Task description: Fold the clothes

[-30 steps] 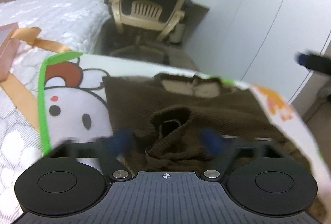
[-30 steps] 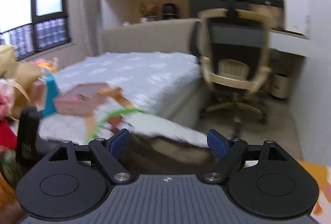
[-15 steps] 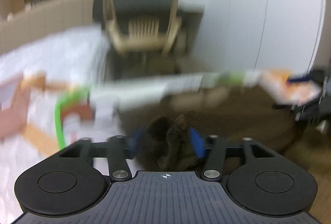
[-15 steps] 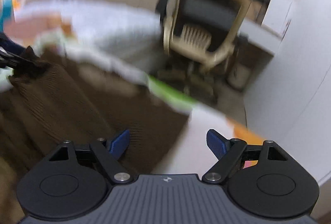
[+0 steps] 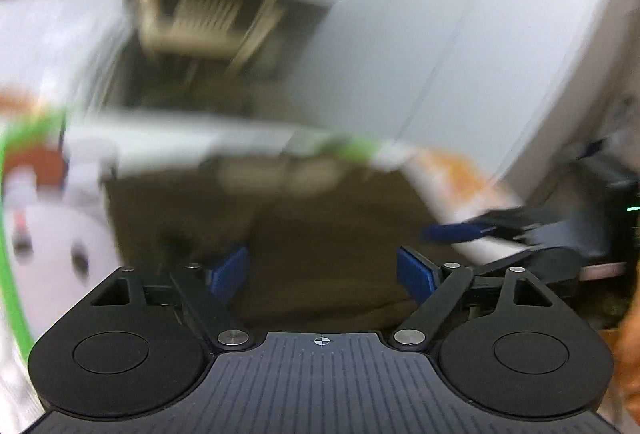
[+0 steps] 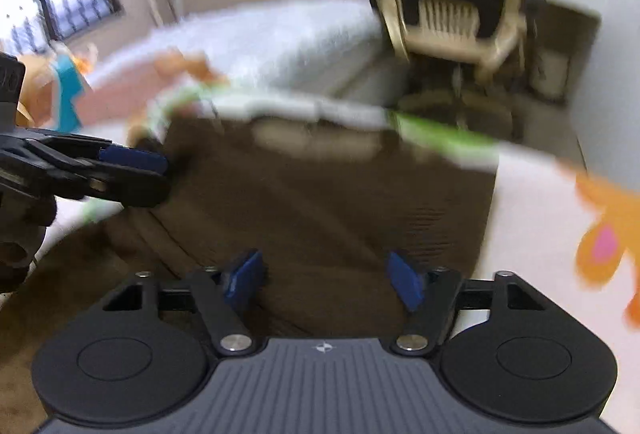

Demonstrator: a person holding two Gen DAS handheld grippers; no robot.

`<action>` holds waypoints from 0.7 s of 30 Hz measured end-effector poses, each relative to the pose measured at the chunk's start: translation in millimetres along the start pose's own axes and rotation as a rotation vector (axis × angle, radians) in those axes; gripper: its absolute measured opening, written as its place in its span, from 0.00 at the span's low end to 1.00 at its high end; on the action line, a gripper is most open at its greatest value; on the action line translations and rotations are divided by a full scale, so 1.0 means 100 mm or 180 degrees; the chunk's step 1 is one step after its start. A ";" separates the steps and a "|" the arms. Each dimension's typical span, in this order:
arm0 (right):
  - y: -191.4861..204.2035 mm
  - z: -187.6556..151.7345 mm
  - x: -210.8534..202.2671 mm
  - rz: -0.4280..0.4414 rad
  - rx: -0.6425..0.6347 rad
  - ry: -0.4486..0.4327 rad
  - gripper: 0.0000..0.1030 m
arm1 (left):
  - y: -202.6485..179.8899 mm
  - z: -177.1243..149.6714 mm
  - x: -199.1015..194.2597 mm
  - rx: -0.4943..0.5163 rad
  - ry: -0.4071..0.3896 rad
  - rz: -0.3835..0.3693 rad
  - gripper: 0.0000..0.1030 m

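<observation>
Hovering above the brown ribbed knit sweater (image 6: 320, 201), the left gripper (image 5: 323, 272) and right gripper (image 6: 323, 280) both gape, grasping nothing.

Dark brown knit sweater (image 6: 320, 201) — lying spread on cartoon-print sheet (image 6: 536, 201), blurred
</observation>
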State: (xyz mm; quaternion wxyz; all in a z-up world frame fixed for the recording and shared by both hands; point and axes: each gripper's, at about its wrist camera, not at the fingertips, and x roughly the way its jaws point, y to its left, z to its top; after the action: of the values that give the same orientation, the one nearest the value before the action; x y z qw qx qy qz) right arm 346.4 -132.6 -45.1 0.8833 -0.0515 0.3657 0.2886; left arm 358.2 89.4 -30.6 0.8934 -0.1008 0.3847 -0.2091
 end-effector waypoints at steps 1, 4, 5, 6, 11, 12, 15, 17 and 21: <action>-0.01 0.01 -0.02 0.0006 0.0010 -0.0010 0.66 | 0.05 -0.02 0.02 -0.0017 -0.0006 0.0010 0.72; -0.14 0.20 -0.29 0.0136 0.0180 -0.0195 0.67 | 0.17 0.10 -0.22 -0.0104 -0.0231 0.0019 0.83; -0.22 0.28 -0.38 0.0103 0.0210 -0.0301 0.70 | 0.21 0.16 -0.34 -0.0138 -0.0332 0.0020 0.88; -0.32 0.36 -0.44 0.0048 0.0265 -0.0382 0.73 | 0.25 0.22 -0.45 -0.0171 -0.0433 0.0021 0.92; -0.92 0.48 -0.14 -0.0260 0.0966 -0.0330 0.73 | 0.68 0.38 -0.39 -0.0609 -0.0440 0.0489 0.91; -0.98 0.45 -0.03 -0.0225 0.1095 -0.0300 0.73 | 0.74 0.36 -0.28 -0.0655 -0.0376 0.0492 0.90; -0.88 0.37 0.24 -0.0173 0.1134 -0.0213 0.65 | 0.80 0.29 0.02 -0.0659 -0.0255 0.0484 0.90; -0.71 0.40 0.35 -0.0269 0.0908 -0.0128 0.43 | 0.72 0.29 0.14 -0.0519 -0.0238 0.0480 0.71; -0.52 0.48 -0.01 -0.0217 0.0731 -0.0301 0.11 | 0.55 0.38 -0.06 -0.0479 -0.0280 0.0395 0.11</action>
State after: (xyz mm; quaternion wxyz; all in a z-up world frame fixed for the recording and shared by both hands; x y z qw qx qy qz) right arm 404.0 -161.1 -15.9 0.9090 0.0513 0.3524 0.2167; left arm 398.4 141.4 -19.8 0.9105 -0.1527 0.3653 -0.1192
